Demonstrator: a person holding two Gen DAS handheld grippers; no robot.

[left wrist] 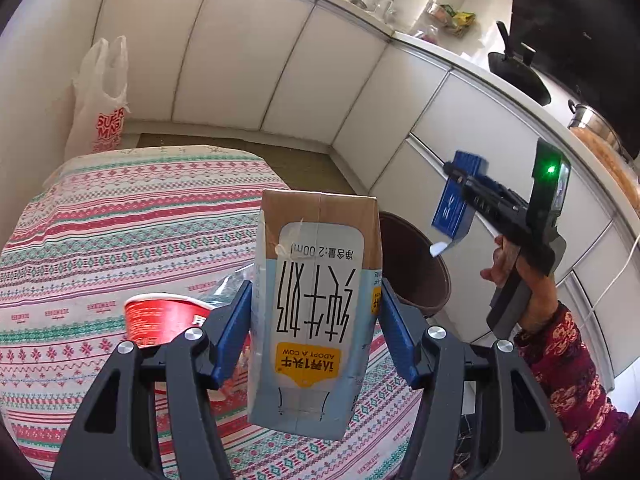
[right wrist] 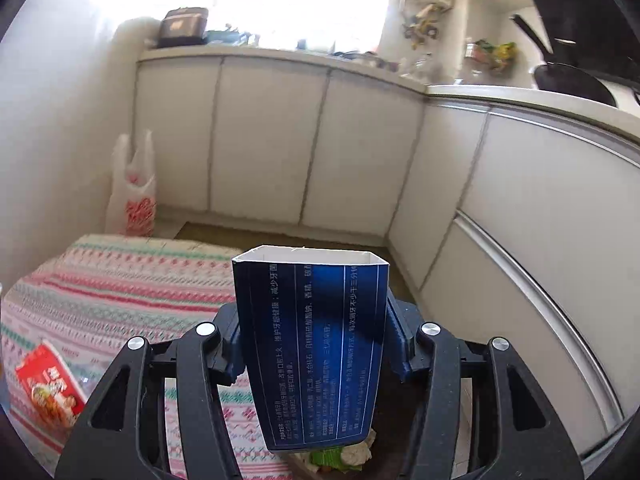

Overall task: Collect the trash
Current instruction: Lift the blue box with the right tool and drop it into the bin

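Note:
My left gripper [left wrist: 316, 320] is shut on a pale blue and brown milk carton [left wrist: 316, 300], held upside down above the table's right edge. My right gripper [right wrist: 314, 336] is shut on an open-ended dark blue cardboard box [right wrist: 314, 344]. In the left wrist view that blue box [left wrist: 456, 204] hangs in the right gripper [left wrist: 460, 184], off to the right and higher, above the dark brown trash bin [left wrist: 416, 268]. The bin's contents [right wrist: 340, 456] show under the box in the right wrist view. A red instant-noodle cup [left wrist: 160, 316] lies on the patterned tablecloth [left wrist: 120, 240], left of the carton.
White cabinets [left wrist: 248, 68] run along the back and right. A white plastic bag [left wrist: 100, 96] stands in the far left corner. A black pan [left wrist: 520, 76] and a steel pot [left wrist: 592, 120] sit on the counter. A floral sleeve [left wrist: 568, 376] reaches in from the right.

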